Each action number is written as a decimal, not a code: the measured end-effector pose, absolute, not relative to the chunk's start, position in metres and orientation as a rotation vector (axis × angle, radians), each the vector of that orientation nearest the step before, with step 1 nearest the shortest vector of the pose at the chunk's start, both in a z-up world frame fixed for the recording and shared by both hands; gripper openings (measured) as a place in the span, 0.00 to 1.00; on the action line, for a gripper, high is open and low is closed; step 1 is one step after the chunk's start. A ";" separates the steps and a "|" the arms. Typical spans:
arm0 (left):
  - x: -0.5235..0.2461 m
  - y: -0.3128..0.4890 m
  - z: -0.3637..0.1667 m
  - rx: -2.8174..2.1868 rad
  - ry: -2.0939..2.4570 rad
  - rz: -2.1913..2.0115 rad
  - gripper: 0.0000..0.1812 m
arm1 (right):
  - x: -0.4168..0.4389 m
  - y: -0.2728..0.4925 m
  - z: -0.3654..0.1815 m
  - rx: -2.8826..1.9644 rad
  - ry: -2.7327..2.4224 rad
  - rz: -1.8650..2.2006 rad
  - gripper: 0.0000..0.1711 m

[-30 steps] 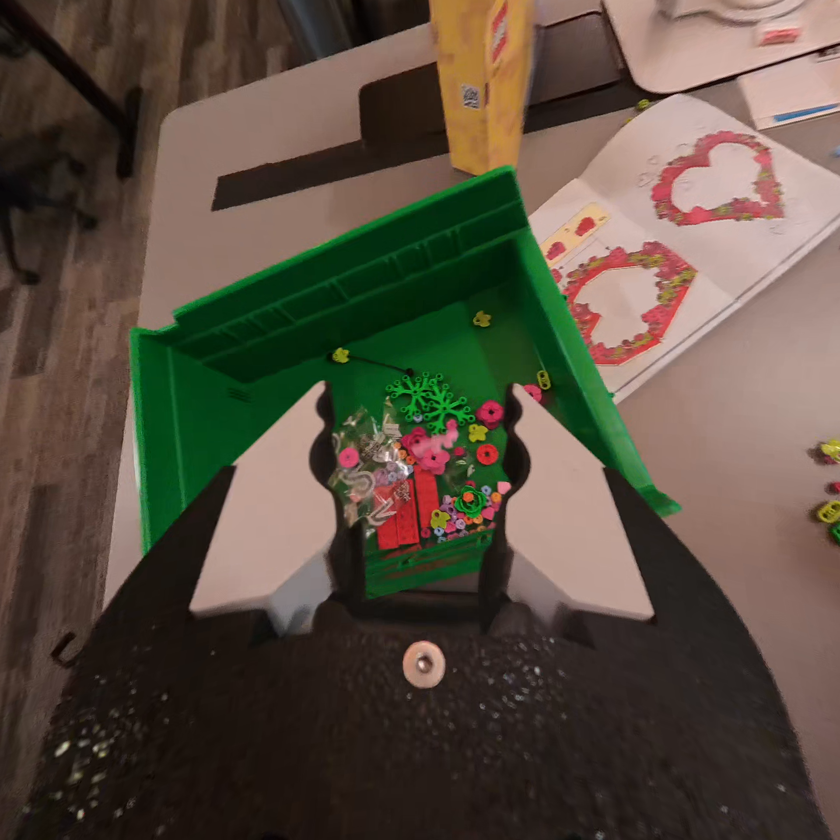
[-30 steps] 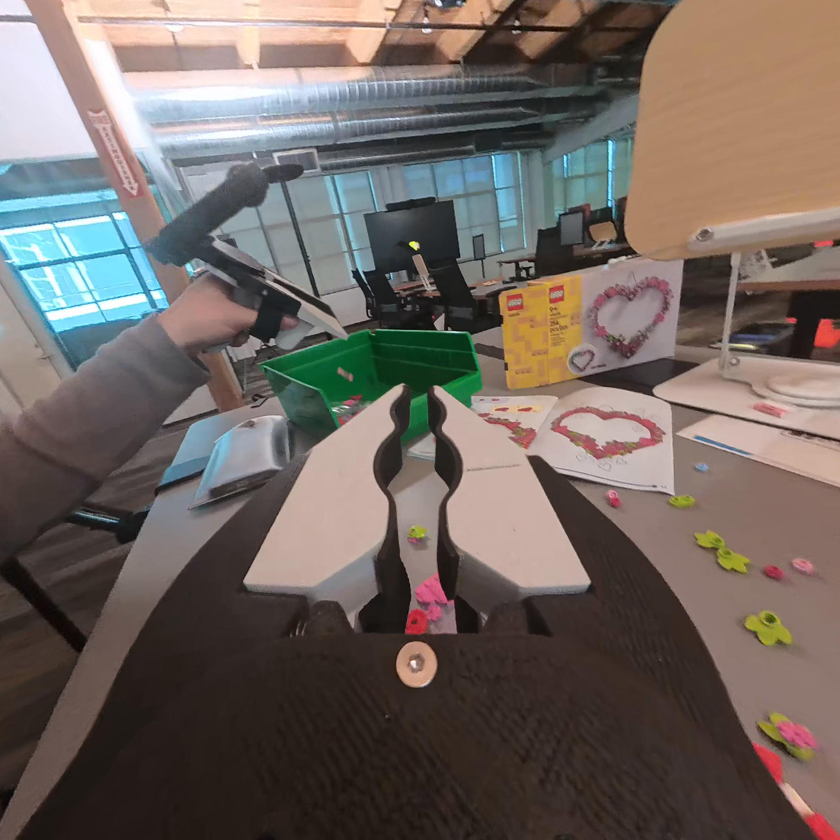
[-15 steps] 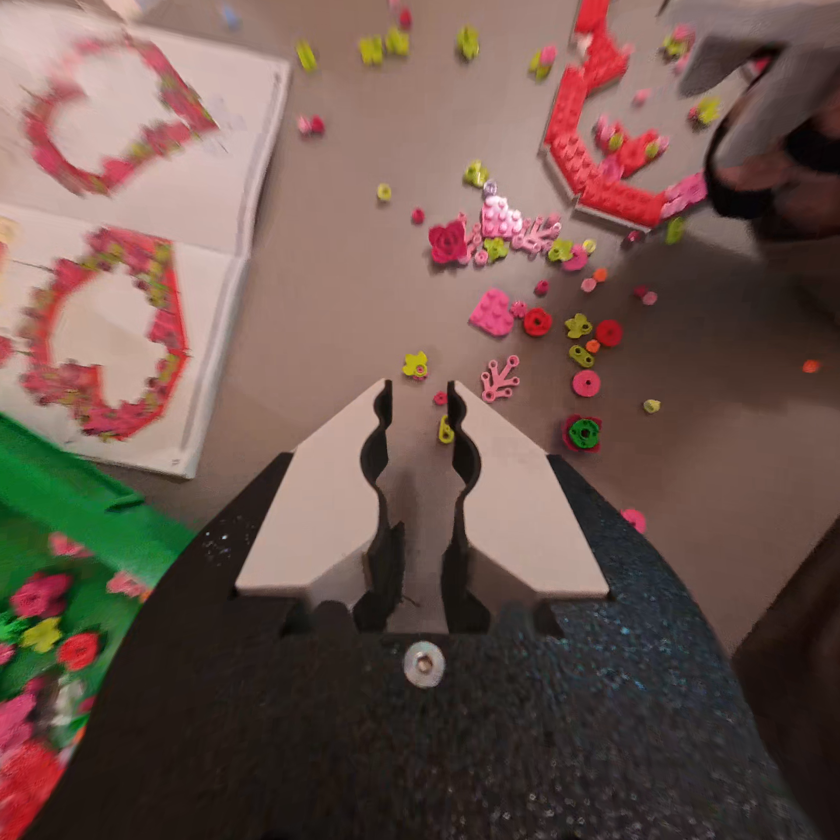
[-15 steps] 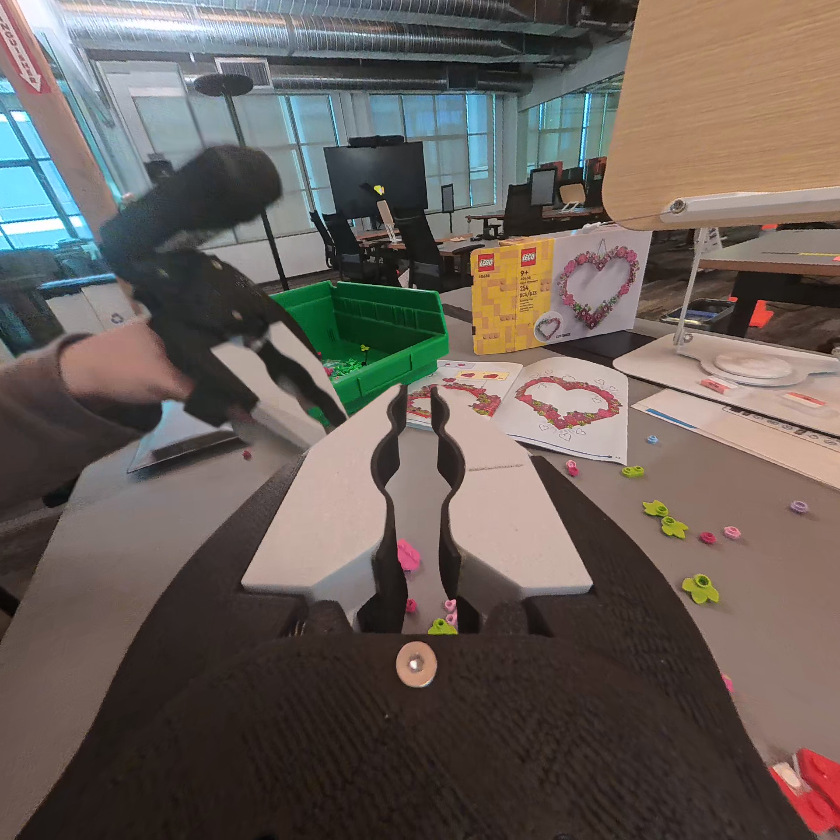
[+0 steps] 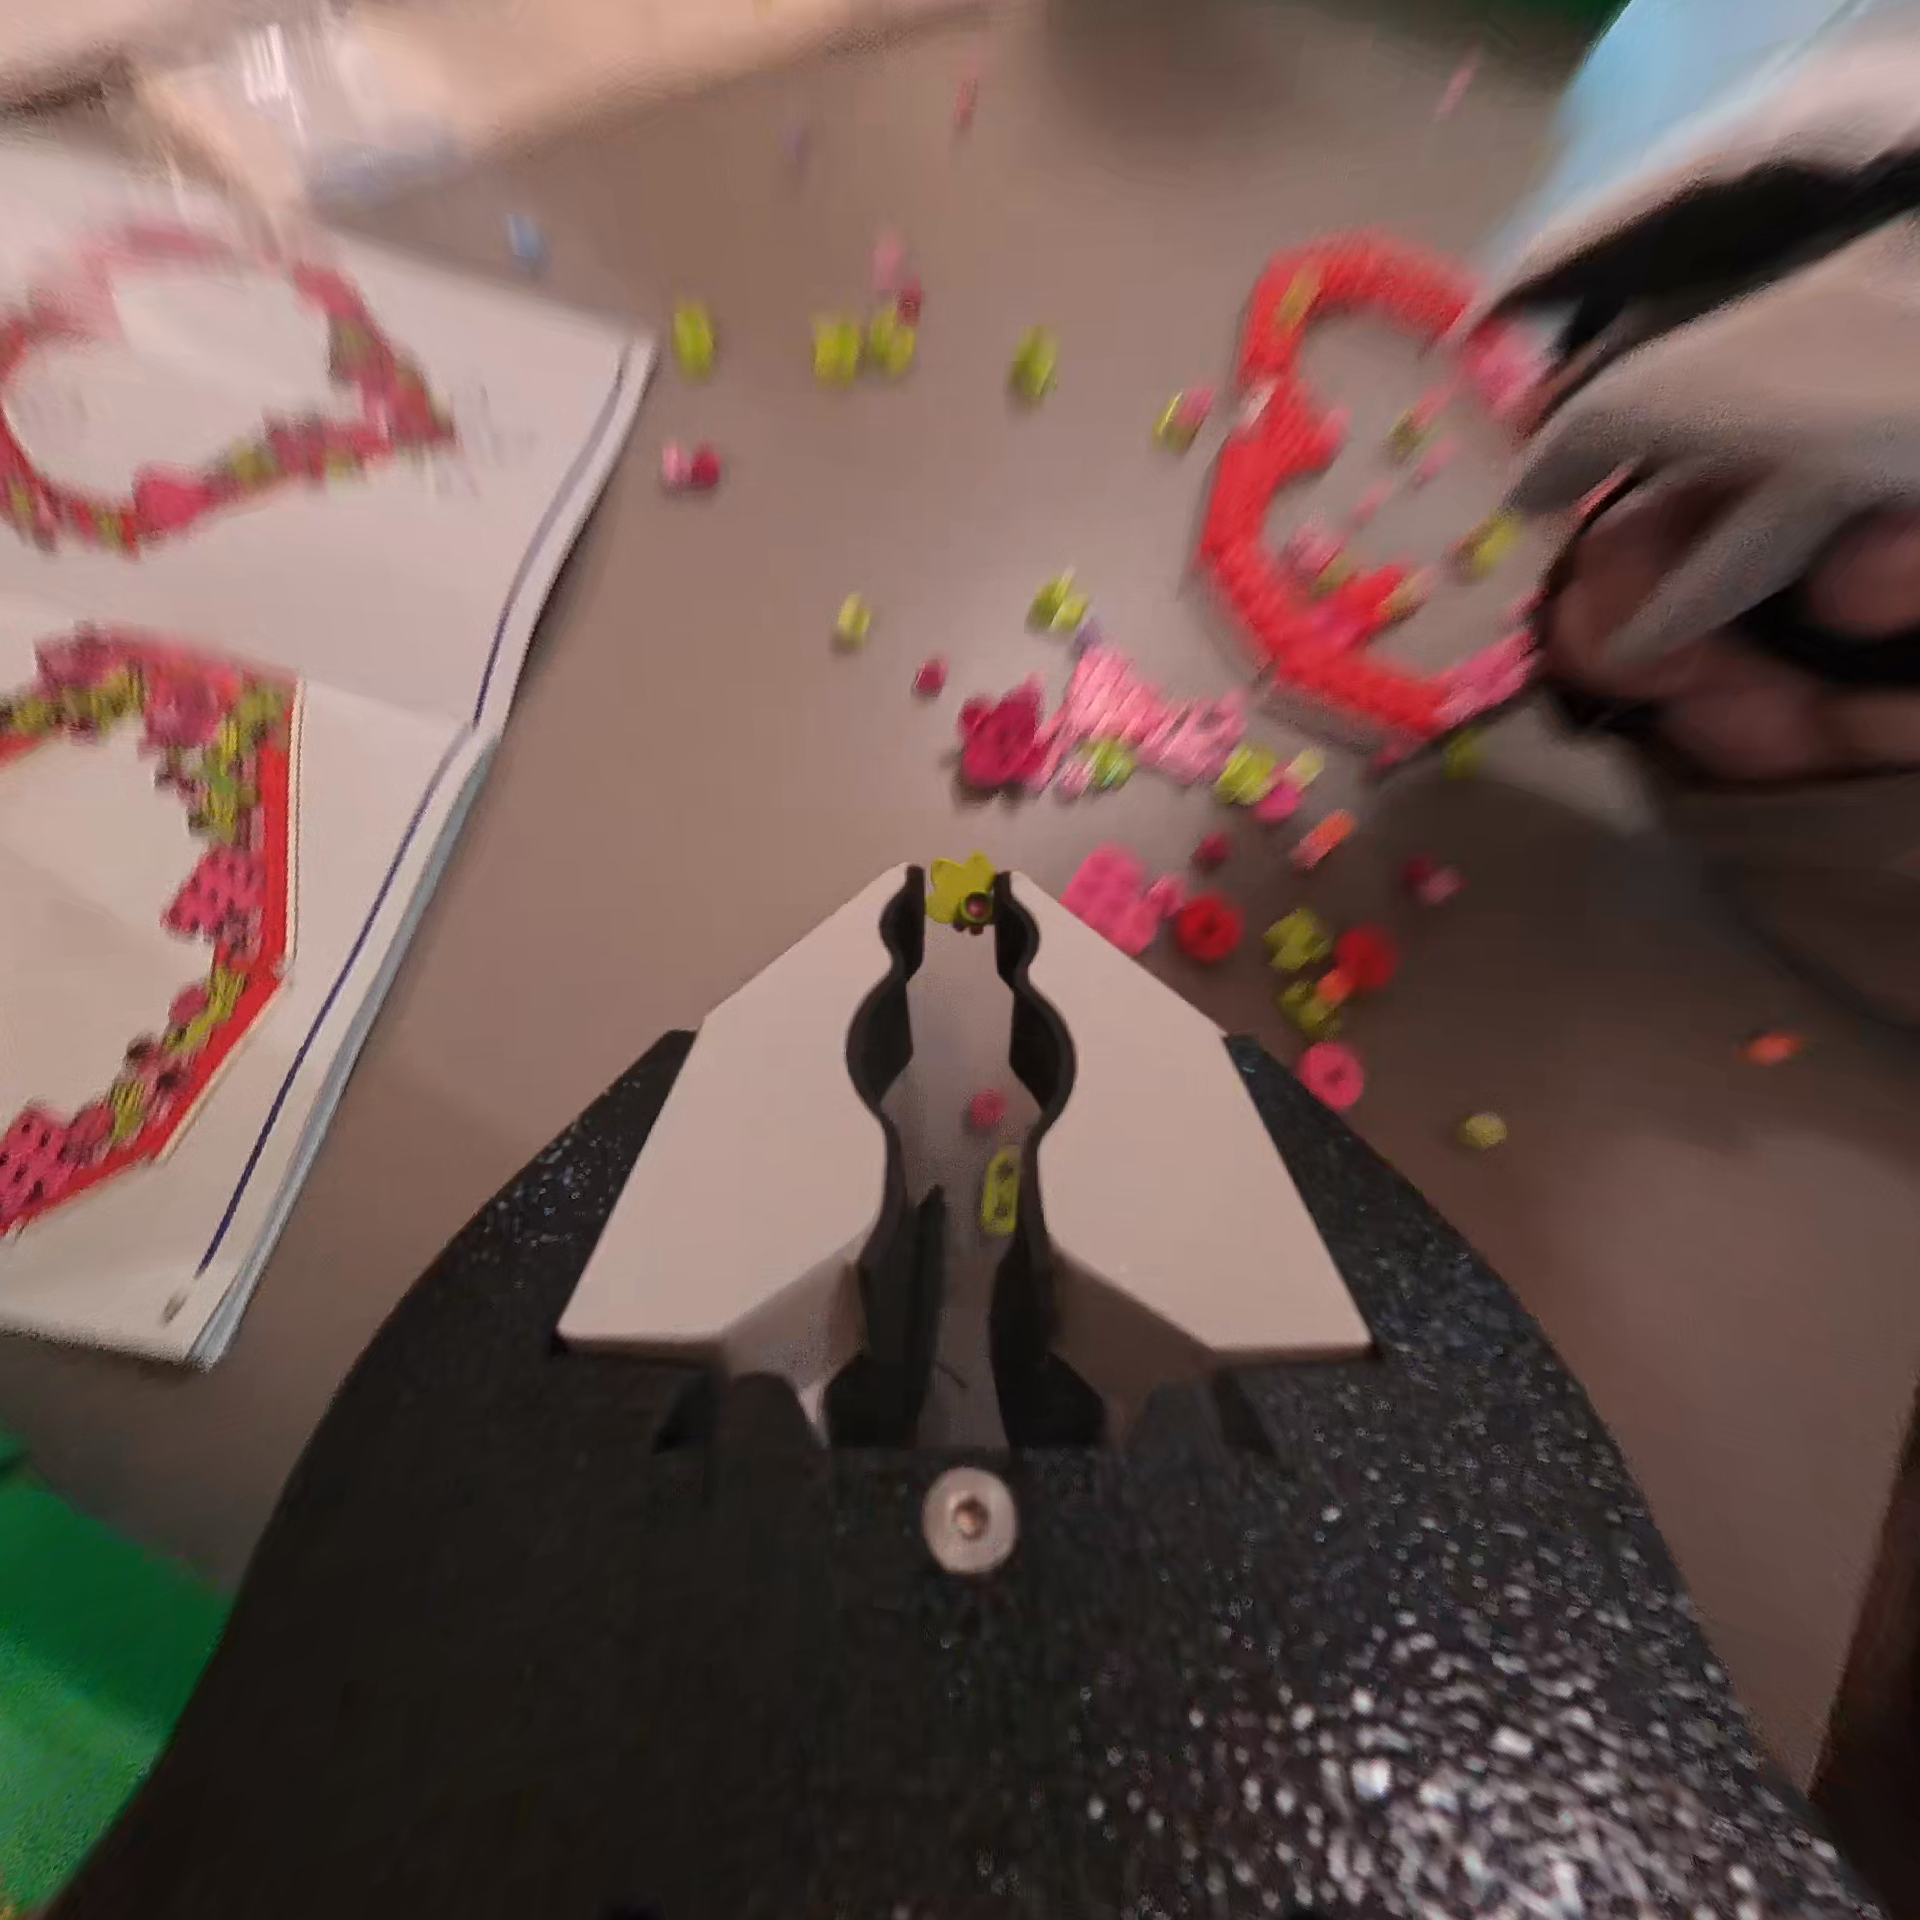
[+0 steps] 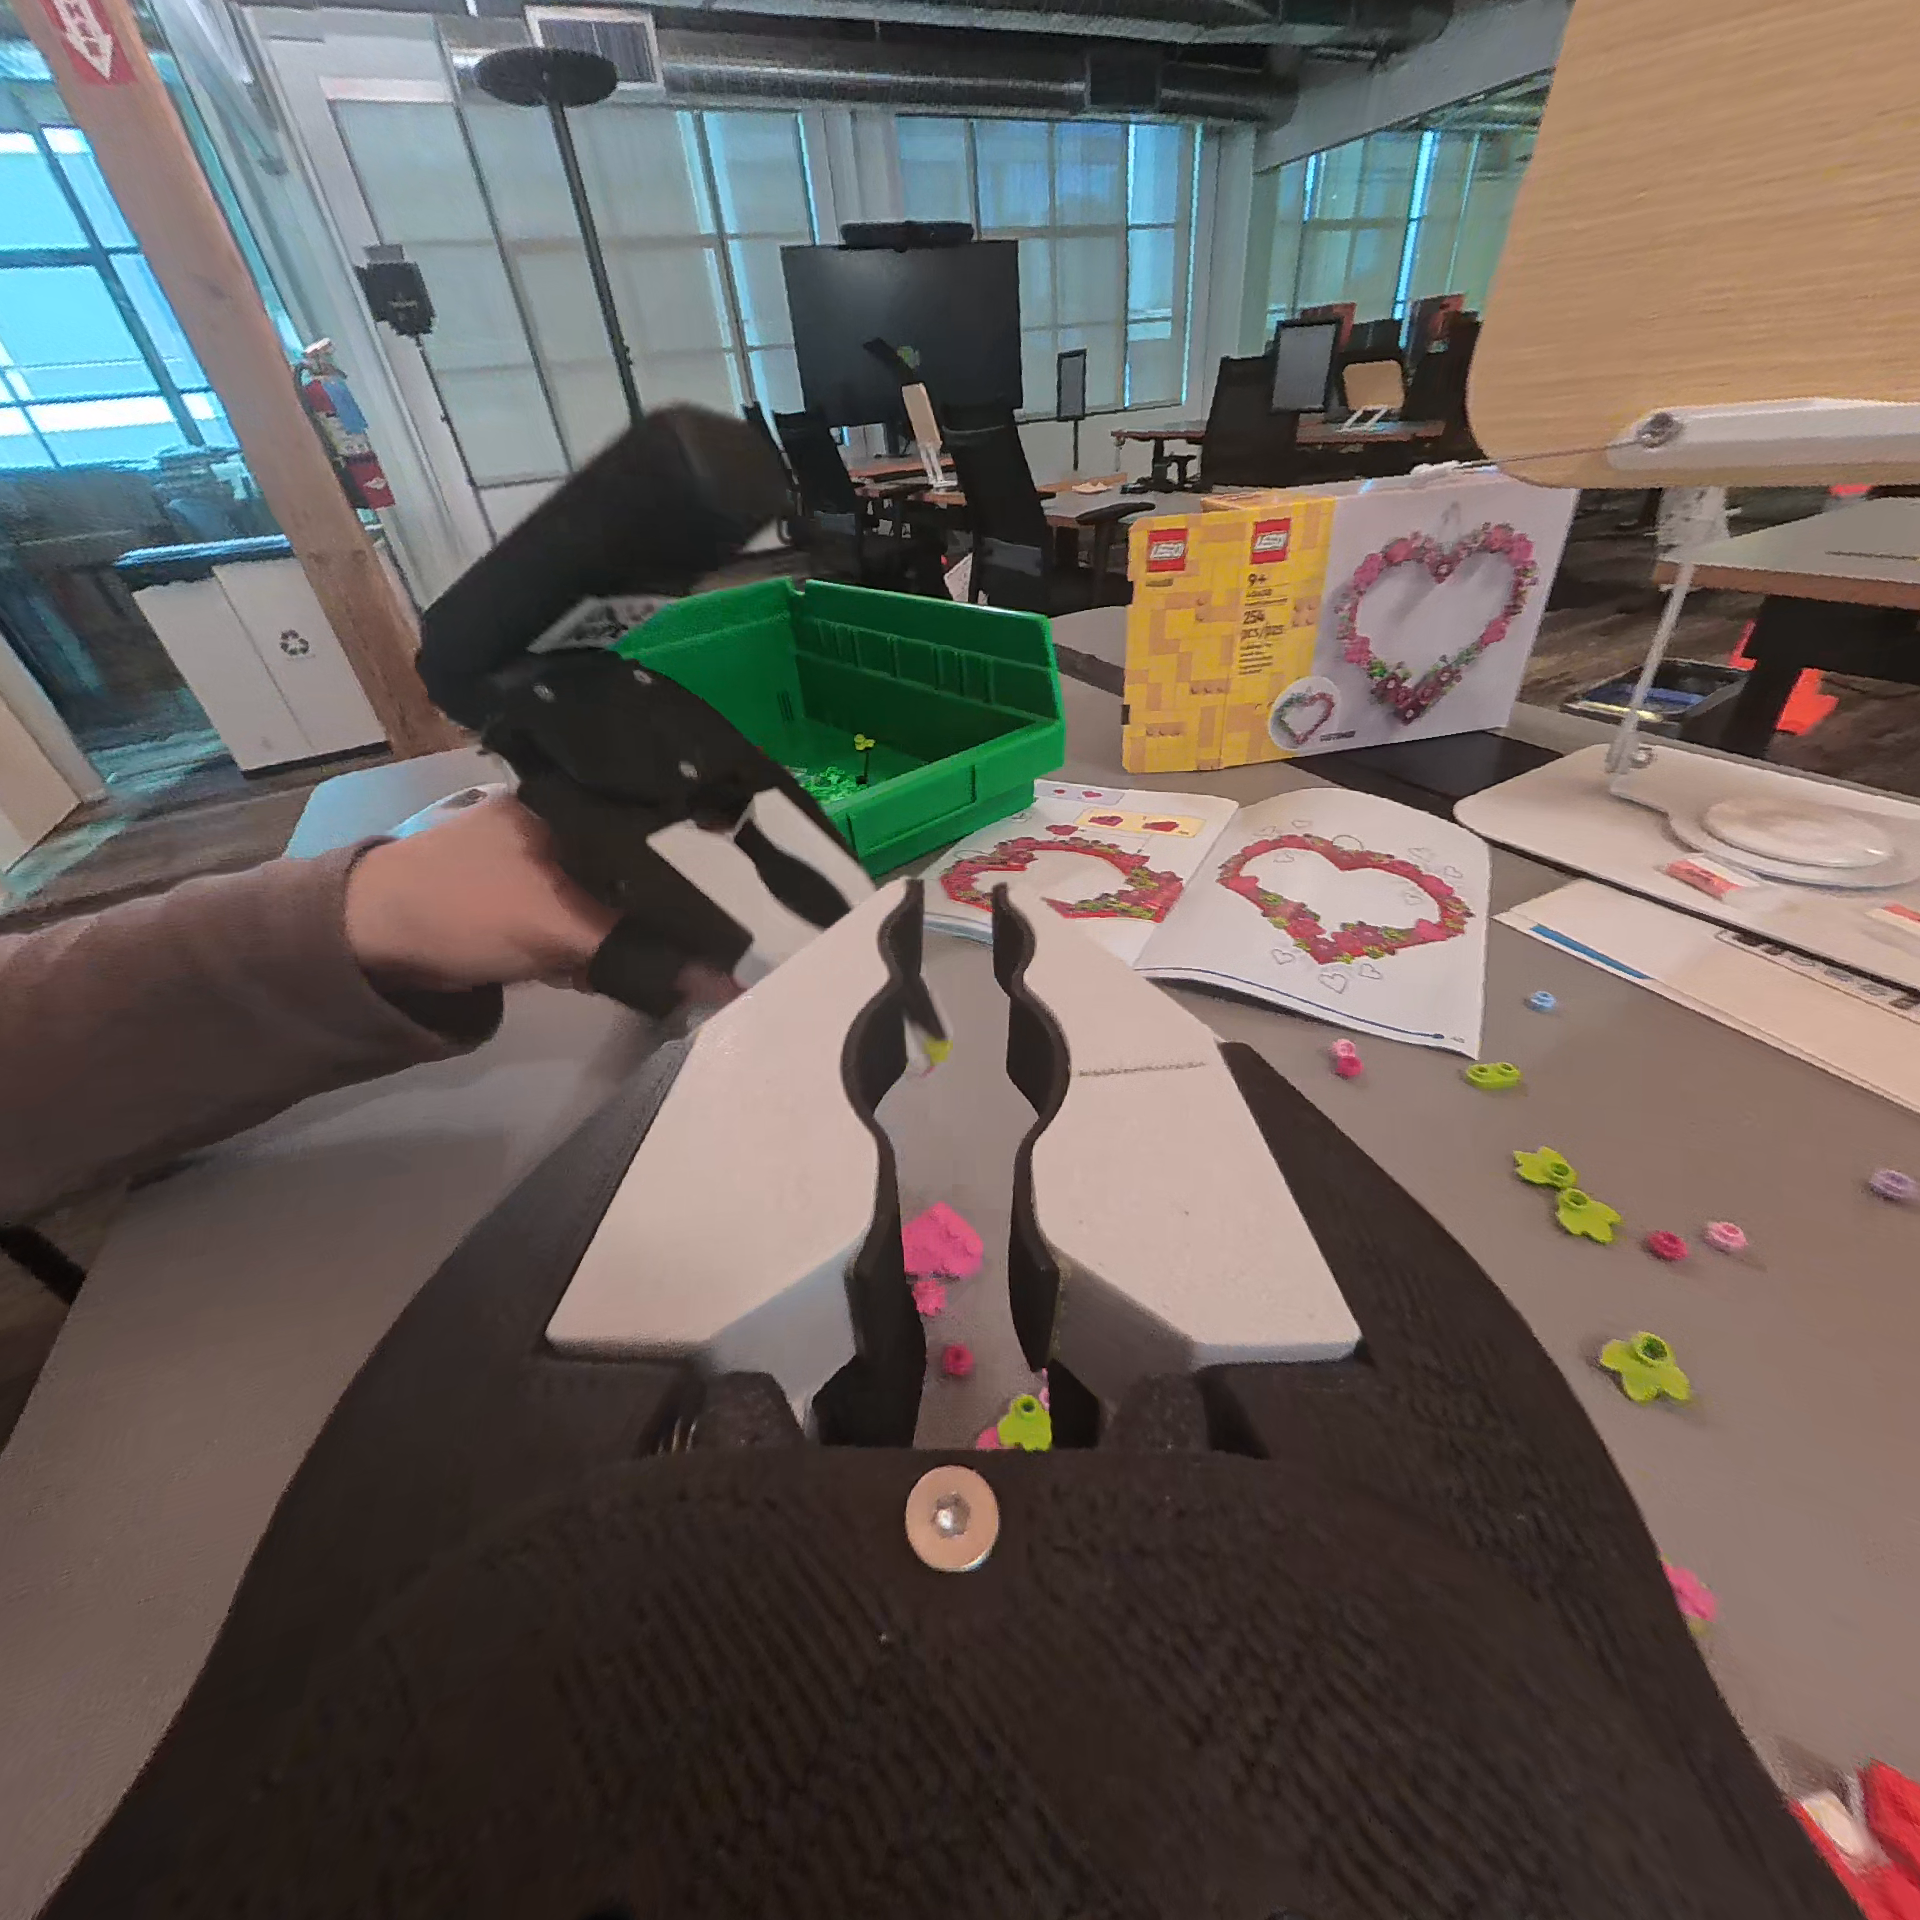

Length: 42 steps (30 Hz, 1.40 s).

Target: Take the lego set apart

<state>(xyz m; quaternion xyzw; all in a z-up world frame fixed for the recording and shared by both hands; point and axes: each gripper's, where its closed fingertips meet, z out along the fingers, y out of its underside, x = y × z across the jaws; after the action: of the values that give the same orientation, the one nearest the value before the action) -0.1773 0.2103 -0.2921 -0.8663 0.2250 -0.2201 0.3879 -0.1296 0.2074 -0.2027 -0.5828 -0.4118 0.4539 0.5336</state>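
Pinching a small lime-green flower piece with a dark red centre [image 5: 953,891] right at its tips, the left gripper [image 5: 961,885] has its jaws drawn in on that one part, which spans the narrow gap between them and sits sharp while the grey tabletop [image 5: 748,727] under it smears. The right gripper [image 6: 951,920] has its jaws a little apart with nothing between them; only loose pink and lime bits on the table show through the gap. The half-stripped red heart-shaped lego frame [image 5: 1320,582] lies ahead and to the right of the left gripper, well apart from it, and in the left wrist view the right gripper and the hand holding it sit just beside that frame's right edge, so the right side looks much the nearer for the next pull on it. A scatter of pink, red and lime loose pieces [image 5: 1153,727] lies between the left gripper's tips and the frame. What the coming move seems to turn on, though, is the green plastic bin [image 6: 935,717]: it lies the opposite way from the frame, with only a blurred green corner at the lower left of the left wrist view. The open white instruction booklet [image 5: 343,748] lies on the same side, just beyond that corner. Judging by this, the held flower has to swing back and left to be dropped there. The yellow cardboard set box [image 6: 1226,634] stands beyond the bin, well clear.
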 end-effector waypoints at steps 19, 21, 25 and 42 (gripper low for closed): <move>-0.134 0.169 -0.169 -1.342 0.446 -1.406 0.04 | -0.140 0.161 -0.175 -1.101 -1.101 1.013 0.02; -0.133 0.170 -0.172 -1.356 0.455 -1.357 0.04 | -0.139 0.164 -0.176 -1.125 -1.089 1.020 0.02; -0.133 0.173 -0.173 -1.354 0.444 -1.288 0.04 | -0.140 0.166 -0.178 -1.148 -1.080 1.009 0.01; -0.133 0.177 -0.186 -1.620 0.118 -1.612 0.14 | -0.136 0.177 -0.194 -0.811 -1.322 -0.031 0.00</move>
<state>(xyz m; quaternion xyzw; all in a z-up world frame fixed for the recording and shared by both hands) -0.1331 0.1773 -0.1857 -0.6444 0.0470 -0.6414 0.4136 -0.1362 0.1772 -0.1936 -0.3659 -0.5969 -0.0141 0.7139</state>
